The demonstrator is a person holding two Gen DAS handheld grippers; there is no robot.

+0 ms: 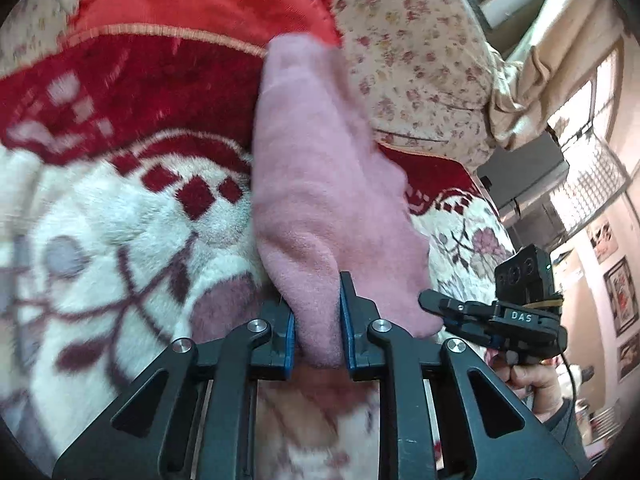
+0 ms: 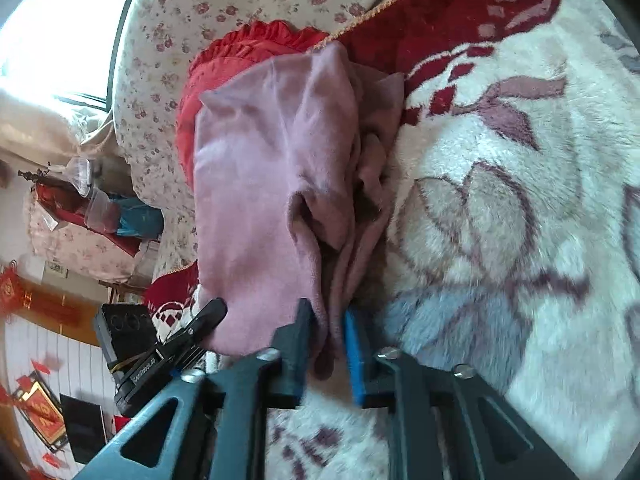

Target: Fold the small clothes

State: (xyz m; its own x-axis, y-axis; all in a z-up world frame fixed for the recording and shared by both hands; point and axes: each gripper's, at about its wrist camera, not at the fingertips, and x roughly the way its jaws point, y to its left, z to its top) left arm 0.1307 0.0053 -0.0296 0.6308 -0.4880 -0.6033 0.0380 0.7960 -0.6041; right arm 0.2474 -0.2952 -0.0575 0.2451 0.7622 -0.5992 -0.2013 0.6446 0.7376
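Note:
A small pink fleece garment (image 1: 316, 184) hangs lifted over a white and red plush blanket (image 1: 120, 216). My left gripper (image 1: 318, 312) is shut on one bunched corner of it. The right gripper (image 1: 436, 306) shows at the right of the left wrist view, touching the garment's other edge. In the right wrist view the pink garment (image 2: 264, 184) hangs in folds and my right gripper (image 2: 328, 332) is shut on its gathered edge. The left gripper (image 2: 216, 310) shows at lower left there, pinching the neighbouring corner.
The plush blanket (image 2: 500, 200) covers the bed. A red cushion (image 2: 256, 40) and a floral quilt (image 2: 224, 4) lie behind the garment. A window (image 1: 592, 92) and framed pictures (image 1: 620, 296) are to the side, with room clutter (image 2: 100, 208).

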